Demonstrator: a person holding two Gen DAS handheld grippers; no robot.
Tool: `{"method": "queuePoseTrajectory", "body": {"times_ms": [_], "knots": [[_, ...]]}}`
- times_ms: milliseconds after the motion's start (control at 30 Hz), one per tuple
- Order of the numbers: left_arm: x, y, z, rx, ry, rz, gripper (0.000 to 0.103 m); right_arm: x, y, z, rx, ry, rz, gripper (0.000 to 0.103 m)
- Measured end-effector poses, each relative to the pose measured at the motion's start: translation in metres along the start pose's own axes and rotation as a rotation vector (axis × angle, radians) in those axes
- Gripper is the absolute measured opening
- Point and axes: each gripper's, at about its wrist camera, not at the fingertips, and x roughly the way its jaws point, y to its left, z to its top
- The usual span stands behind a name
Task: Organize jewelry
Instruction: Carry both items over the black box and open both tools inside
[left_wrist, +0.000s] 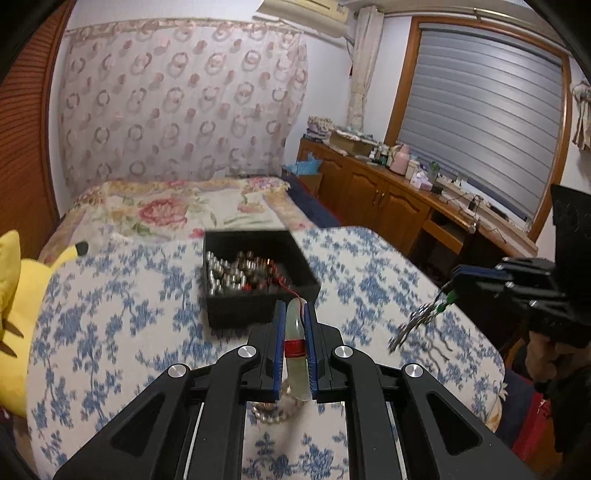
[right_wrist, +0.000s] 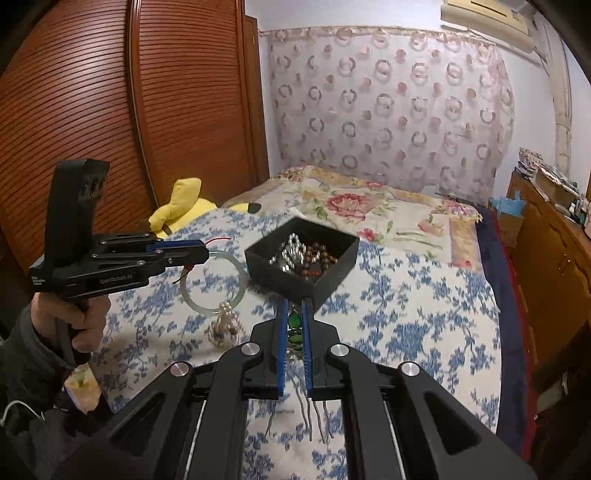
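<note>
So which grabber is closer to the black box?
Left, I think. The left gripper, holding the bangle, sits right before the black box; the right gripper hangs off to its side.

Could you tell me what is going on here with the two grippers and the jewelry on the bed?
A person is sorting jewelry into a black box on a blue-flowered cloth. The left gripper is shut on a pale green bangle; the right gripper is shut on a green-stoned necklace that dangles. Both are held above the cloth, near the box, which already holds beads.
</note>
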Motion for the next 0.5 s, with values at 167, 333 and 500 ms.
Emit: {"method": "queuePoseTrajectory", "body": {"times_ms": [167, 333, 500], "knots": [[0.001, 0.0, 0.033, 0.006, -0.047, -0.006, 0.009, 0.007, -0.003, 0.025, -0.02, -0.038, 0.005, 0.009], [0.004, 0.0, 0.07, 0.018, -0.083, -0.016, 0.009, 0.018, -0.011, 0.056, -0.032, -0.072, 0.017, 0.009], [0.008, -0.001, 0.095, 0.04, -0.08, -0.021, 0.009, 0.028, -0.019, 0.08, -0.039, -0.095, 0.028, 0.009]]}}
